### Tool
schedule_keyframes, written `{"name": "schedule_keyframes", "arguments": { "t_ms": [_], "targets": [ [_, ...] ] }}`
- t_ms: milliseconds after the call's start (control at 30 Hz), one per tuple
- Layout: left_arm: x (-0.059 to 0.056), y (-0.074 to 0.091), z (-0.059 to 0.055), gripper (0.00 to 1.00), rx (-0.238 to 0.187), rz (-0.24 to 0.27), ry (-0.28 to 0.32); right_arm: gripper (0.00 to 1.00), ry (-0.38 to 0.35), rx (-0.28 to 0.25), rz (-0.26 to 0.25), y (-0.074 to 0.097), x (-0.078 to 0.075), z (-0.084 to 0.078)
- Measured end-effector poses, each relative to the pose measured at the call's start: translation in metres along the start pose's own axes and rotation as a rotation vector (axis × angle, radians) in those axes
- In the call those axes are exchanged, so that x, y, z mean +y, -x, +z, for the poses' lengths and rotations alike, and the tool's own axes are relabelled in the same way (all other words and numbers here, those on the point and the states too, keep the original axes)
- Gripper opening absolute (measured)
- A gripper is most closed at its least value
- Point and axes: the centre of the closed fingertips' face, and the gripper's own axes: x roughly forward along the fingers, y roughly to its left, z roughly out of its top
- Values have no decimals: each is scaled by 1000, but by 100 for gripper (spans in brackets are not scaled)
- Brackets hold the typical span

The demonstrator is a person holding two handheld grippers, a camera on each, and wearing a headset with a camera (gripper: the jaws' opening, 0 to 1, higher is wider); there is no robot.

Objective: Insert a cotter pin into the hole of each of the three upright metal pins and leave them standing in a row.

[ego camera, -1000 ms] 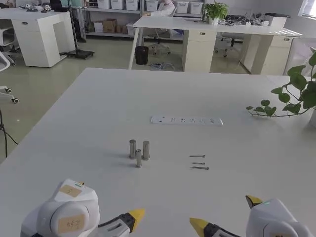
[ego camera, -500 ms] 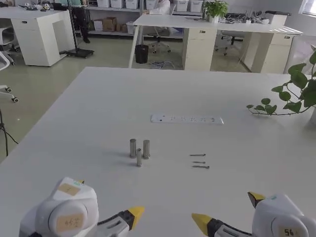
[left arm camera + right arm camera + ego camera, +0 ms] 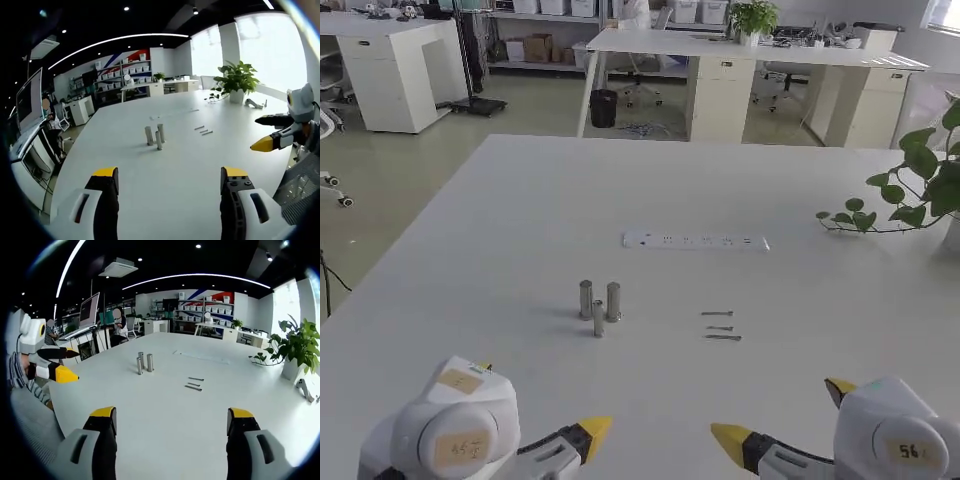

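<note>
Left tool (image 3: 170, 174) low over the near surface (image 3: 520, 220), jaws spread wide, empty, right tool (image 3: 172, 414) beside it, likewise agape, empty, metal pins (image 3: 598, 303) ahead.

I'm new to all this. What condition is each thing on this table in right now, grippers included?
Left gripper: open, holding nothing.
Right gripper: open, holding nothing.
Metal pins: three, upright, bunched in a triangle, not in a row.
Cotter pins: three, lying flat side by side, apart from the metal pins.
Power strip: lying flat, farther back on the table.
</note>
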Motion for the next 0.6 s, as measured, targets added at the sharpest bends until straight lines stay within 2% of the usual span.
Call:
{"name": "schedule_keyframes", "arguments": {
  "t_ms": [333,600],
  "targets": [
    [4,-2,-2,76,4,-4,-4,89,-5,0,33,-3,9,2],
    [13,-22,8,68,-16,-21,-15,86,-10,14,66,-6,12,4]
  ]
}}
